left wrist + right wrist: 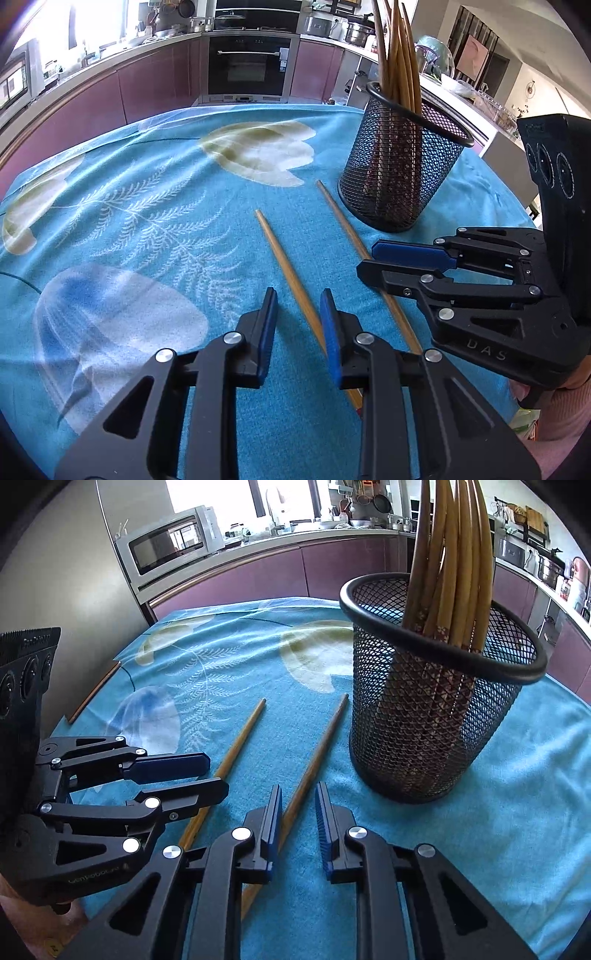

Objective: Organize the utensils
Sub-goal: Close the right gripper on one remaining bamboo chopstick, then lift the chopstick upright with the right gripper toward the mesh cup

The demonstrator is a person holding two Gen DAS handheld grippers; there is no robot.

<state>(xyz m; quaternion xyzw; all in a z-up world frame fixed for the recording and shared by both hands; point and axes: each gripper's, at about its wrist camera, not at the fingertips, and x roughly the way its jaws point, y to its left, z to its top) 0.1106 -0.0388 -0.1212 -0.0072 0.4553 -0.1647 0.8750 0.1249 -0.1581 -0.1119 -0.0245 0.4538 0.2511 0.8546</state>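
Both my left gripper [298, 314] and right gripper [298, 805] gape, each straddling its own chopstick [284, 258] [314, 753], ready to lift them toward the mesh holder [436, 716].

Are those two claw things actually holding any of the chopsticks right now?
No. The left gripper and right gripper are both open, each straddling a loose chopstick without clamping it.

near chopstick [291, 277]: lower end behind left tool [299, 306] | bundled chopsticks [454, 554]: tips cut off by top edge
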